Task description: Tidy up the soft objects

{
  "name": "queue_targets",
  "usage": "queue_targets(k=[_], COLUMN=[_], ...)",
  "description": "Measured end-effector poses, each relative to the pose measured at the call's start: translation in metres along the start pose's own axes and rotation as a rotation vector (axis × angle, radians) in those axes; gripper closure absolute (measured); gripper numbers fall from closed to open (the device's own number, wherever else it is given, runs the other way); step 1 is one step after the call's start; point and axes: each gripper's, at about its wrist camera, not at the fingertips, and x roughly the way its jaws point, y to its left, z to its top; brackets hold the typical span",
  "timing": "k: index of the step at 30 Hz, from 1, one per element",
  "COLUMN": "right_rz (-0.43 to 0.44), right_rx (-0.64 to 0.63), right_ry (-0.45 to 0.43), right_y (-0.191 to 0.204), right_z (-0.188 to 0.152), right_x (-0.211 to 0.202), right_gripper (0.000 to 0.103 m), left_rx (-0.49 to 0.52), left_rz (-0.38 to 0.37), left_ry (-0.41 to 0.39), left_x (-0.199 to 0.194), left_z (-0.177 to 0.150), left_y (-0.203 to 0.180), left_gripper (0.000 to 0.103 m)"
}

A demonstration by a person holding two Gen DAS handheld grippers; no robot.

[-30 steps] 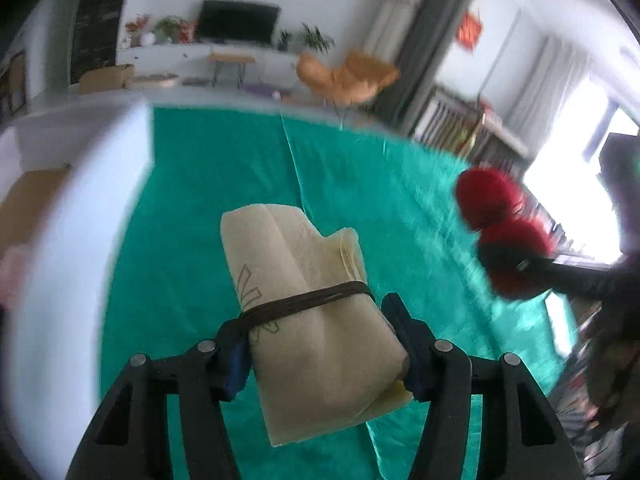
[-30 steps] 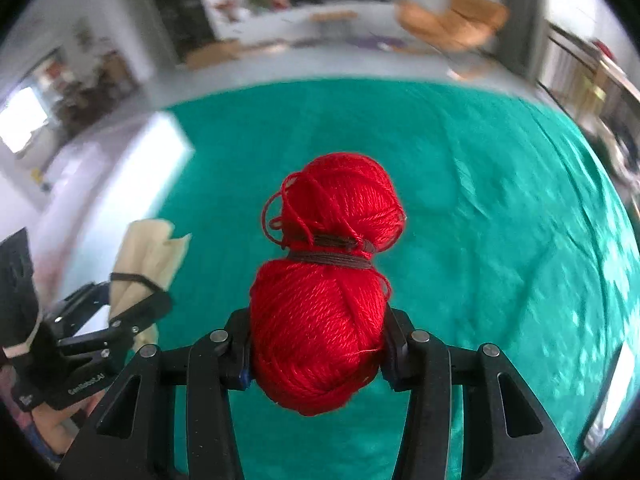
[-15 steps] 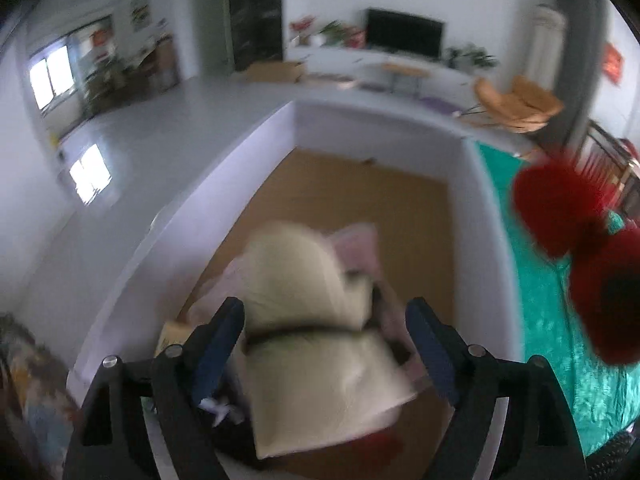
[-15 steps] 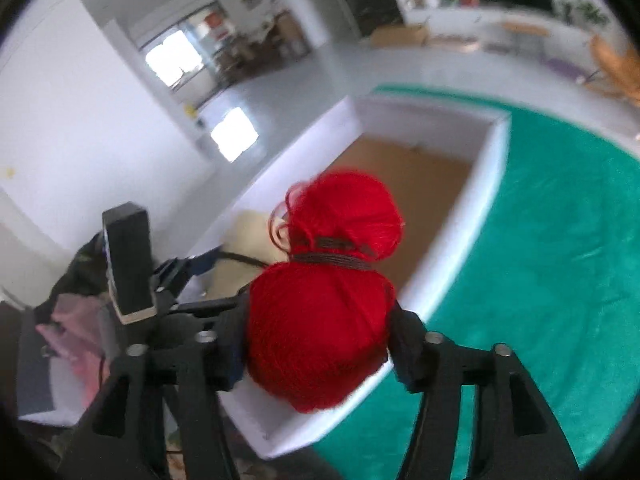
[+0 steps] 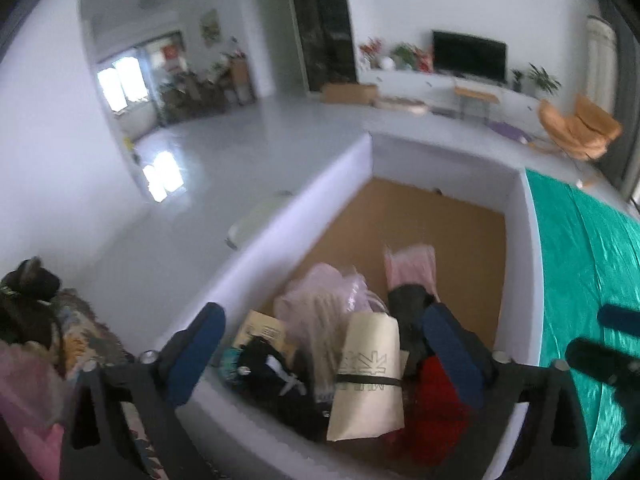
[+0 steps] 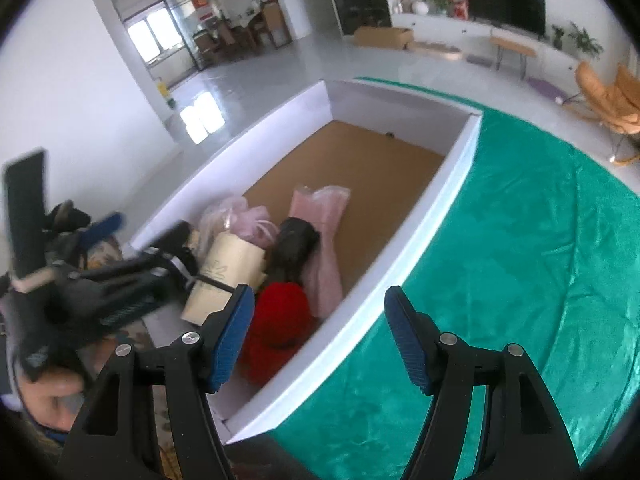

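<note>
A white box [image 5: 524, 240] with a brown floor holds the soft things. The cream cloth bundle [image 5: 370, 376] tied with a dark band lies in it, beside the red yarn [image 5: 434, 412], pink cloths [image 5: 410, 266] and black items [image 5: 276, 376]. My left gripper [image 5: 324, 356] is open and empty above the near end of the box. My right gripper [image 6: 320, 336] is open and empty above the box's right wall [image 6: 404, 248]. In the right wrist view the red yarn [image 6: 278, 320] lies by the cream bundle [image 6: 226, 272].
A green cloth [image 6: 520, 260] covers the table right of the box. The far half of the box floor [image 5: 424, 216] is bare. The left gripper's body [image 6: 92, 296] shows at the left of the right wrist view. The person's clothes [image 5: 44, 340] lie at lower left.
Both grippers swung left from the green table to over the box and opened. The cream bundle and the red yarn left the jaws and now lie in the box.
</note>
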Motion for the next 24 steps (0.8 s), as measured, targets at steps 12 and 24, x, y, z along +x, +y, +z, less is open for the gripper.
queue_targets(k=[12,24], right_rz=[-0.116,-0.143], right_rx=[-0.061,-0.096], right_ry=[0.034,0.015], right_y=[0.013,0.019], right_z=[-0.013,-0.012], right_x=[-0.008,-0.013], right_gripper=[0.031,0.029], left_rx=[-0.044,-0.069], left_rz=[0.041,-0.016], left_ry=[0.087,0.077], left_x=[-0.011,-0.019], left_z=[-0.005,-0.002], left_y=[0.019,0.022], left_gripper=[0.002,0.002])
